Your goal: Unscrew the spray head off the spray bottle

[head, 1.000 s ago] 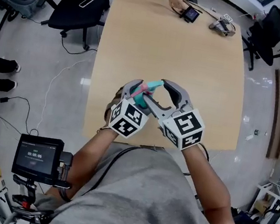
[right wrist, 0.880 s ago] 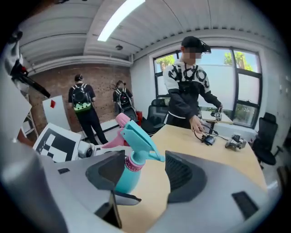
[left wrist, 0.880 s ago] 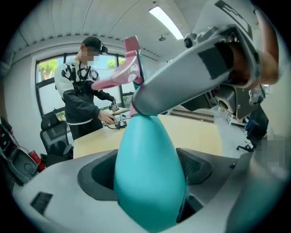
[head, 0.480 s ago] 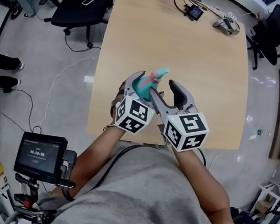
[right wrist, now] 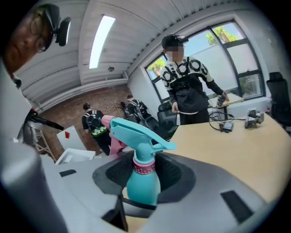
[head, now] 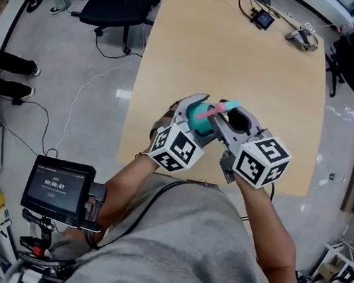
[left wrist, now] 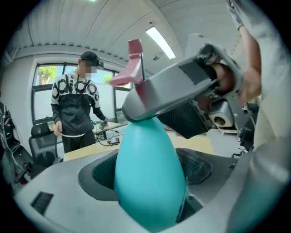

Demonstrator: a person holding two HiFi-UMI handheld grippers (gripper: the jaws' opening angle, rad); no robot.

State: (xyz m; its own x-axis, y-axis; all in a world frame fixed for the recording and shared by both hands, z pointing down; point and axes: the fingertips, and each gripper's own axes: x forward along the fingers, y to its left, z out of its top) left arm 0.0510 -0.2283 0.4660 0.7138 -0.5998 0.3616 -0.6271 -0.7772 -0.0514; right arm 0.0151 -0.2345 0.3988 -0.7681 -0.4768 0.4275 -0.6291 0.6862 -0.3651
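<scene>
My left hand-held gripper (head: 198, 113) clamped the bottle (left wrist: 148, 173) by its teal belly above the counter (head: 244, 61), to keep it from turning. My right hand-held gripper (head: 226, 120) had just been closing on the collar (right wrist: 144, 167) under the spray head (right wrist: 138, 134), ready to twist.

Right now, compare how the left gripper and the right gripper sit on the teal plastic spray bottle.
The left gripper clamps the teal plastic spray bottle by its wide body; the right gripper straddles the narrow neck at the pink ribbed collar. The left gripper's jaws stand wide; the right gripper's have just been closing, contact unclear. Both flank the bottle.
</scene>
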